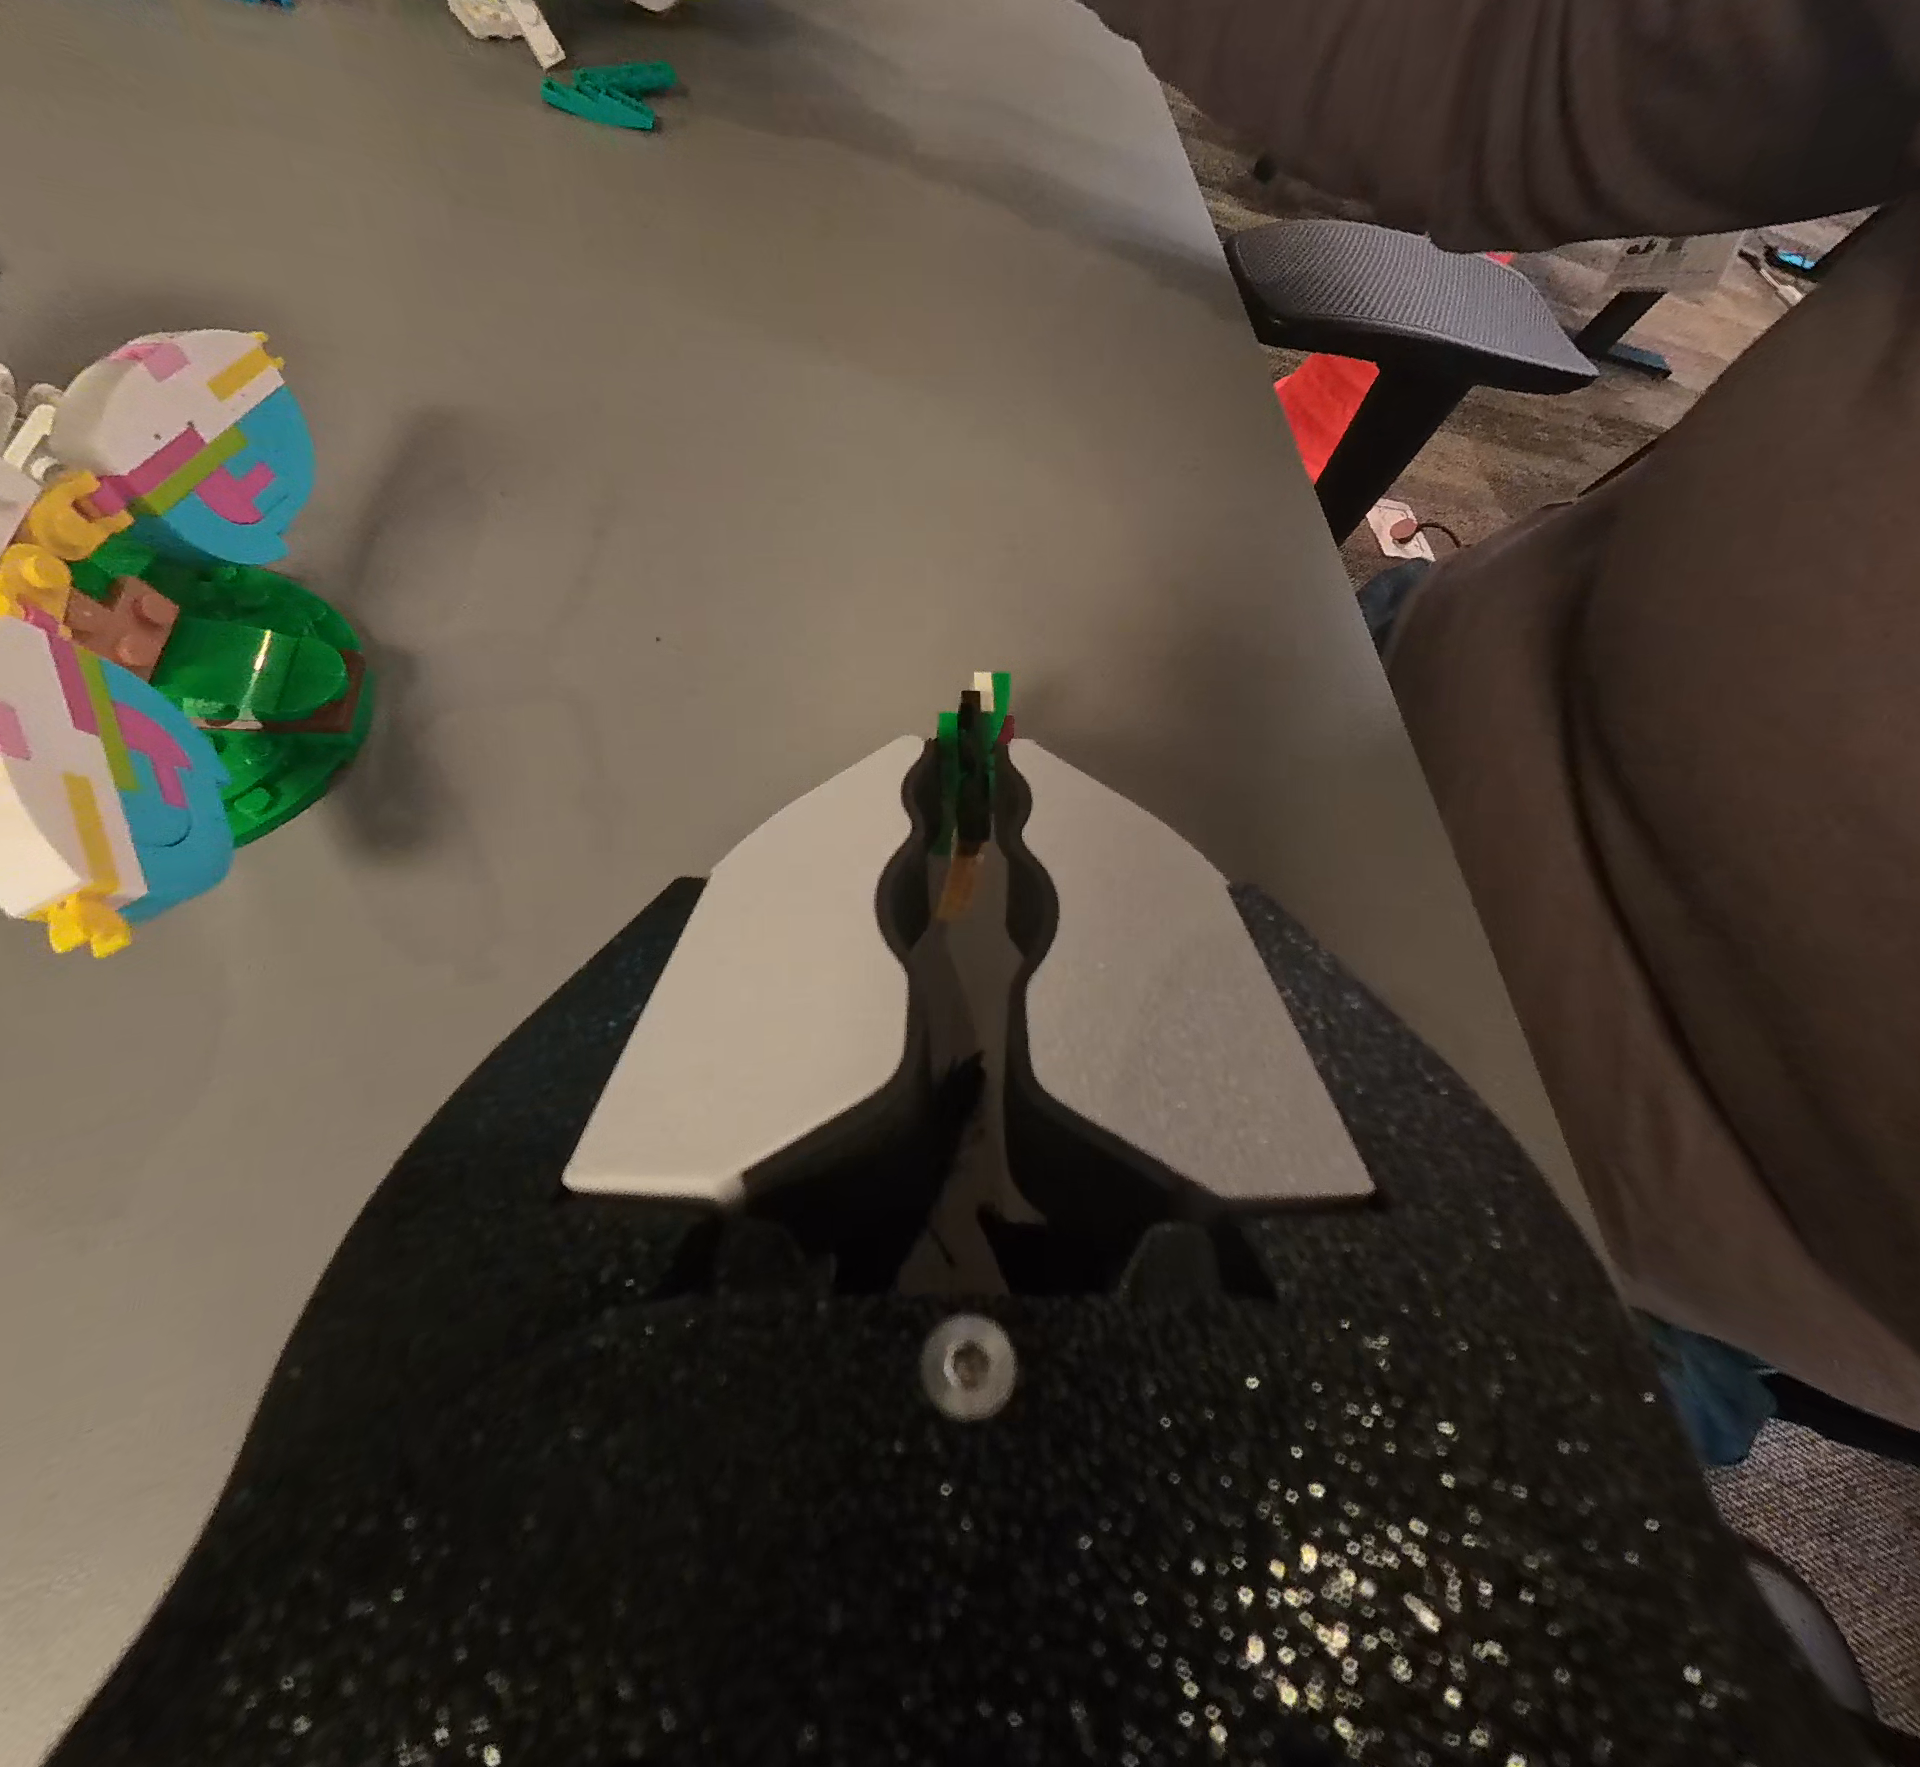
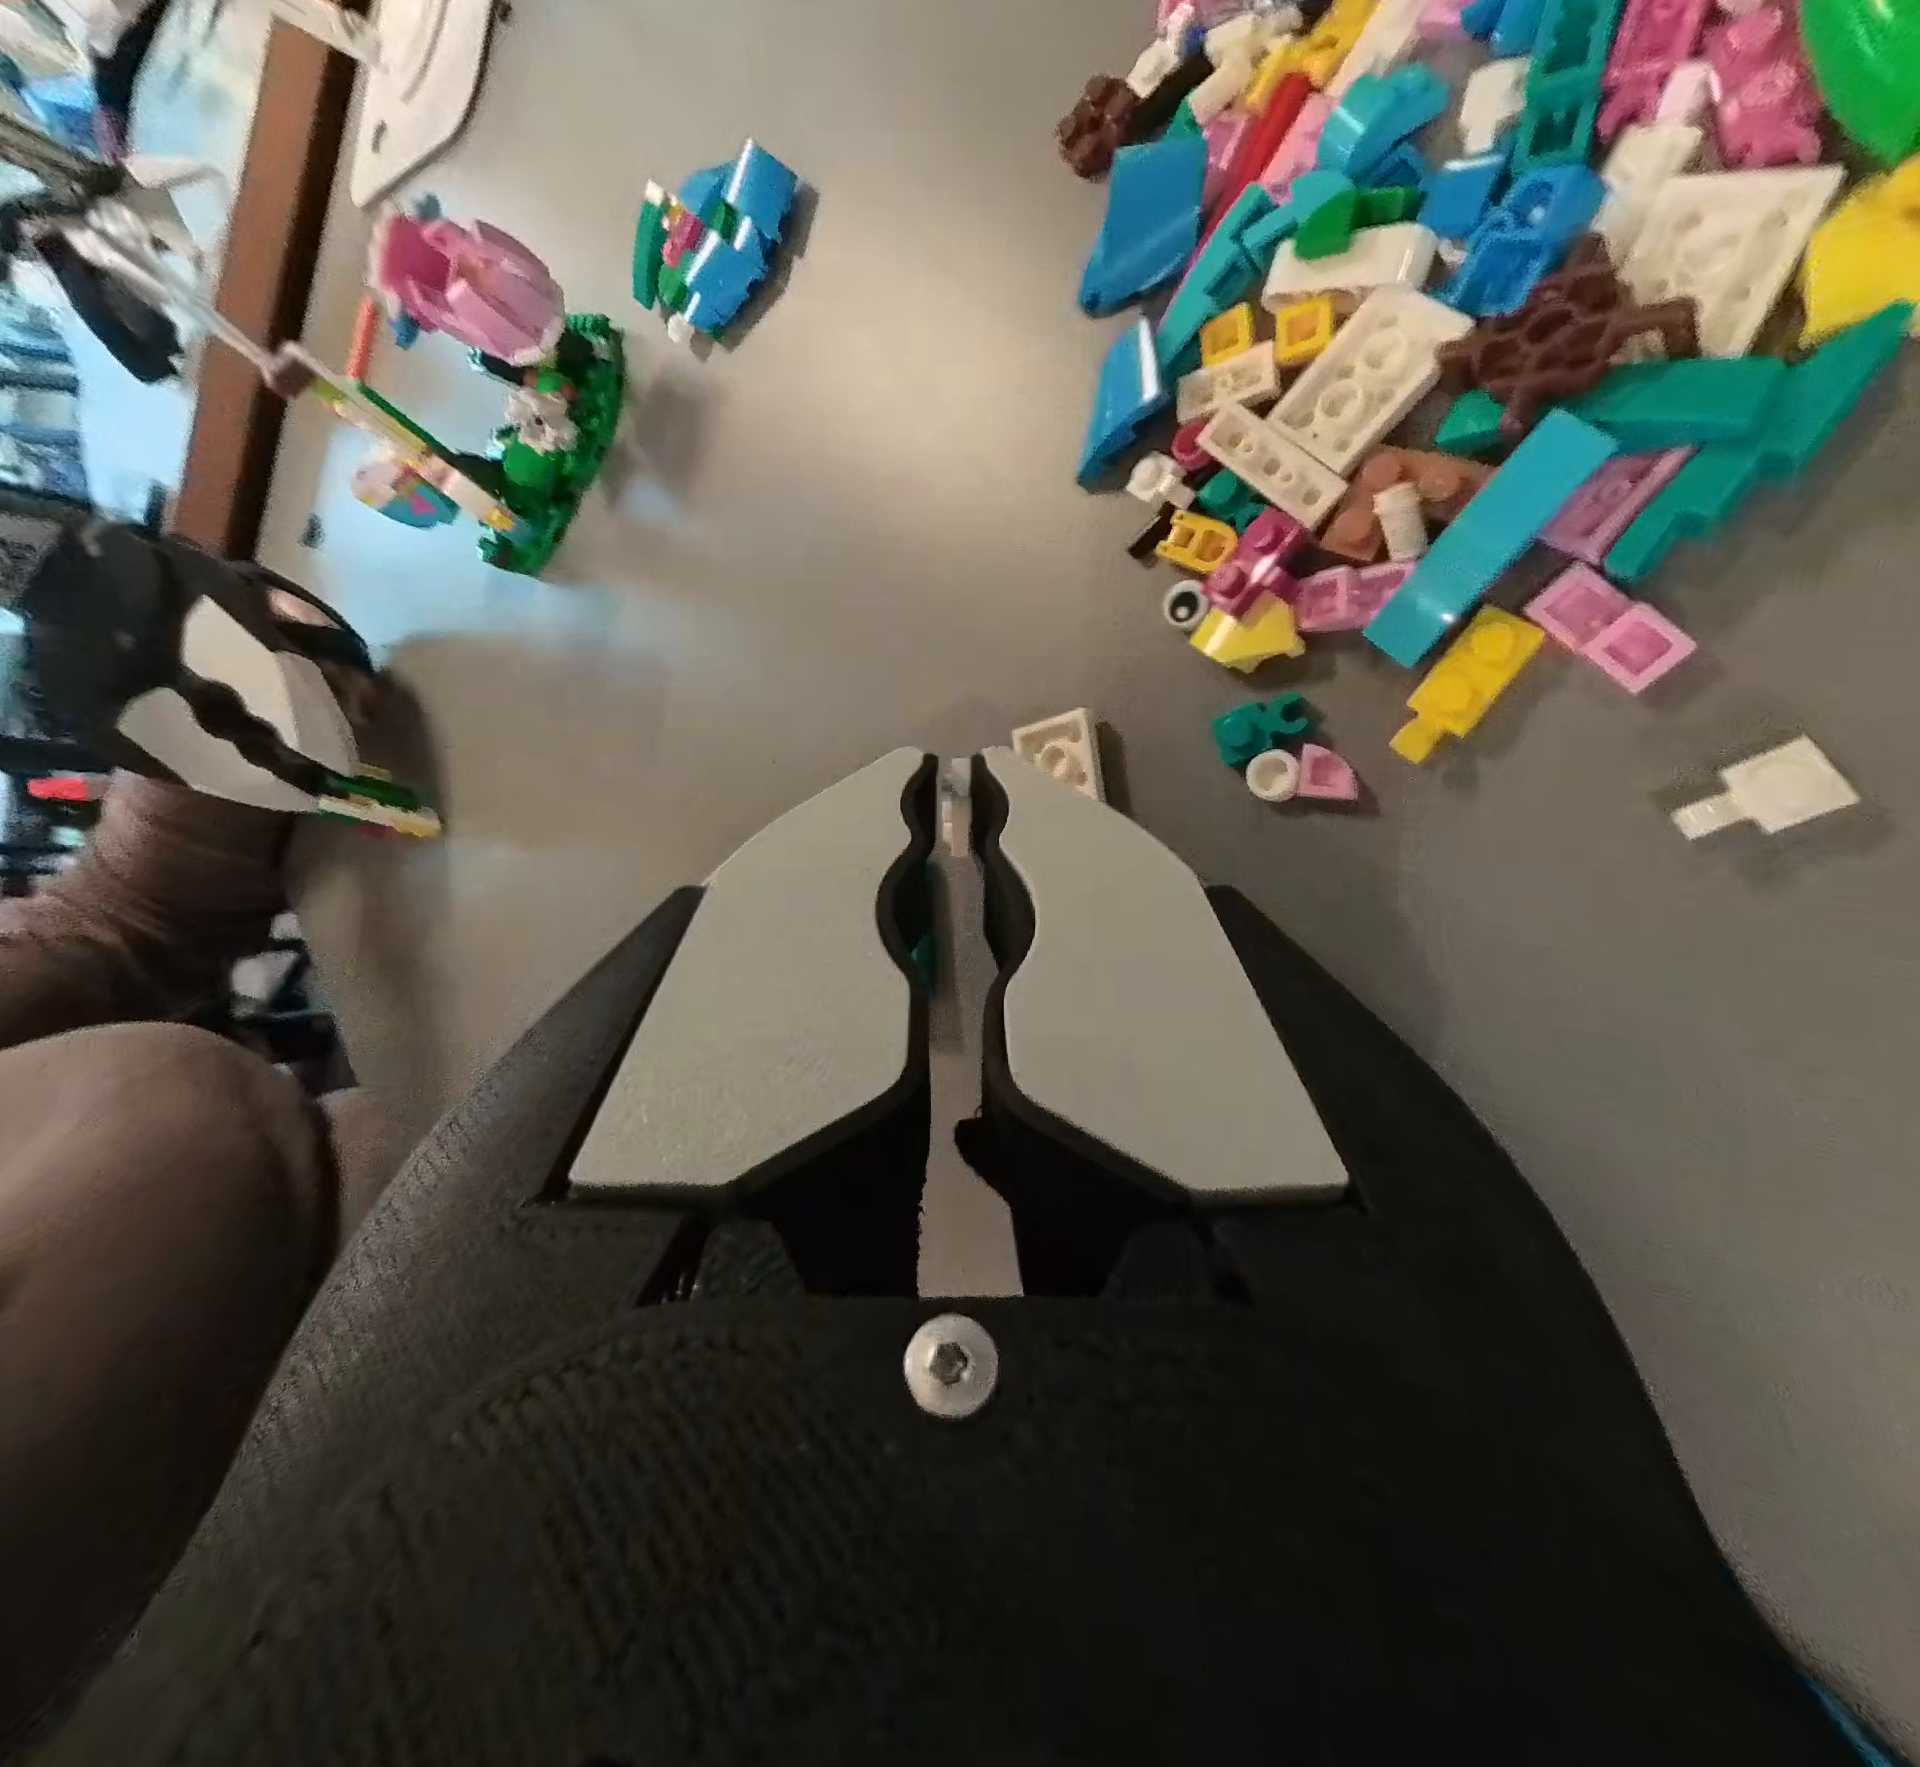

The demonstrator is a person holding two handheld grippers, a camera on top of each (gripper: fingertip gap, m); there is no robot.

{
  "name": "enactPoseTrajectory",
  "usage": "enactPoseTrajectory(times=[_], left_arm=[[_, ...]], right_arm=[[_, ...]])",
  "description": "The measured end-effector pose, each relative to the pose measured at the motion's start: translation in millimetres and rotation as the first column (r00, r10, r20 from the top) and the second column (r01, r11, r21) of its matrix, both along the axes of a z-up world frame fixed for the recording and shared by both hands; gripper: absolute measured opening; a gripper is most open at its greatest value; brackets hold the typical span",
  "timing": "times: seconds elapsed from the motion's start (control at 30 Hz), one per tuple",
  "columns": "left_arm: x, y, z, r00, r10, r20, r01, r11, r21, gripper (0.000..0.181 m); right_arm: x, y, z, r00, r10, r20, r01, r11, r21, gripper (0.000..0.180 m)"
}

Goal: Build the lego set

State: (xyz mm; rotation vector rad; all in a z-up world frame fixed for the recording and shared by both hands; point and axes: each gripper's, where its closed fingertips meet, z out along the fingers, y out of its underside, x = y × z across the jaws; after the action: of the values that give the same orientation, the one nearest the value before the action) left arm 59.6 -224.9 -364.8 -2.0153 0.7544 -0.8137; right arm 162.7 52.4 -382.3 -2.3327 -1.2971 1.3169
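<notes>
Meanwhile, the left gripper pinches a thin green, black and white lego piece above the grey table, right of the butterfly build. The right gripper, fingers nearly together, clamps a small white piece near the loose brick pile.

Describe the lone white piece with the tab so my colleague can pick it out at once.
Start at the big pile of loose bricks on the grey table, right of the right claw. Below the pile's lower edge, past the yellow tab plate, lies the white tab plate. Nothing touches it, and it is the only white piece beyond the pile.
</notes>
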Motion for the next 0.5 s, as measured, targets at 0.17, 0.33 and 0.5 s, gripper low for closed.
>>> enactPoseTrajectory(times=[0.17,0.33,0.5], left_arm=[[1,-1,0,1.000,-0.006,0.002,0.006,1.000,-0.004,0.009],[3,-2,0,1.000,-0.015,0.002,0.015,1.000,-0.009,0.010],[3,-3,0,1.000,-0.020,0.004,0.020,1.000,-0.013,0.009]], right_arm=[[2,3,1,0.995,0.030,0.091,-0.049,0.976,0.212,0.015],[3,2,4,0.985,0.063,0.161,-0.115,0.934,0.339,0.029],[14,9,14,0.970,0.002,0.243,-0.134,0.839,0.528,0.043]])
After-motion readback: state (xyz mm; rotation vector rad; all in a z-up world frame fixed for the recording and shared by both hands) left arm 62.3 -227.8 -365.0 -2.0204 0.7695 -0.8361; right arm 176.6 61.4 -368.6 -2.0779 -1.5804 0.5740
